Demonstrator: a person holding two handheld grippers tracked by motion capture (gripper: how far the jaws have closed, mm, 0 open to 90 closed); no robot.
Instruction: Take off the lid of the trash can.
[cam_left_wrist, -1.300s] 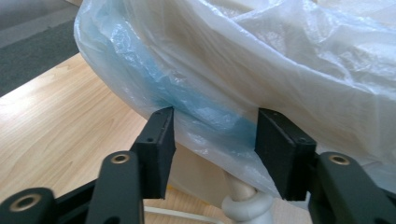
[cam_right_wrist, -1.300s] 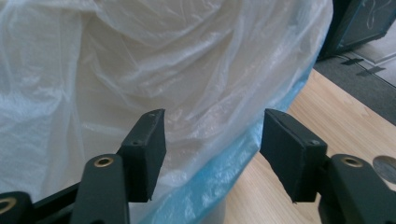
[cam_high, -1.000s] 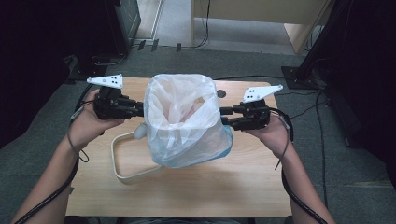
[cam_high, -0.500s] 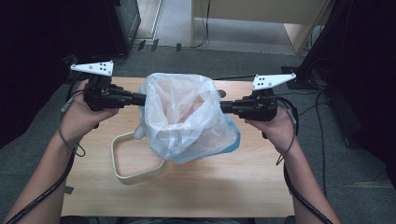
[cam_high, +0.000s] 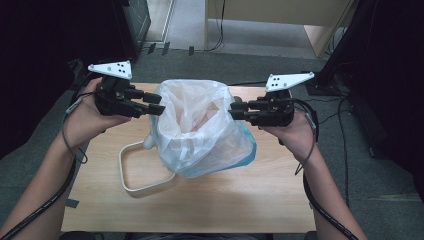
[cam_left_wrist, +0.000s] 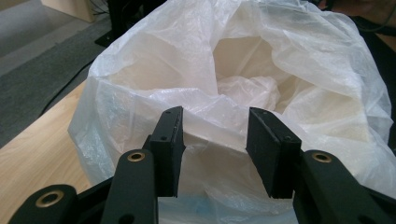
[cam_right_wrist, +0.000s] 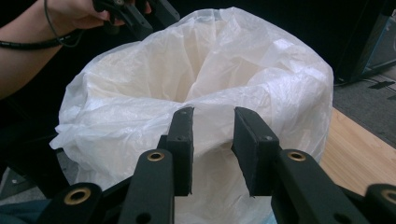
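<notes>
High view: white plastic bag stands open-mouthed on the wooden table, just right of a cream rectangular frame, with left gripper and right gripper at opposite sides of its rim. Left gripper view: left gripper jaws, just been opening, stand apart at the bag rim, pads not pressing it. Right gripper view: right gripper jaws, likewise just opening, stand apart against the bag rim, gripping nothing.

- Plastic bag: milky translucent white, pale blue at its bottom.
- Grippers, left and right: black, with brass-coloured rivets and white dotted top plates.
- Table: light wood grain.
- Bin frame: cream.
- Floor: grey carpet.
</notes>
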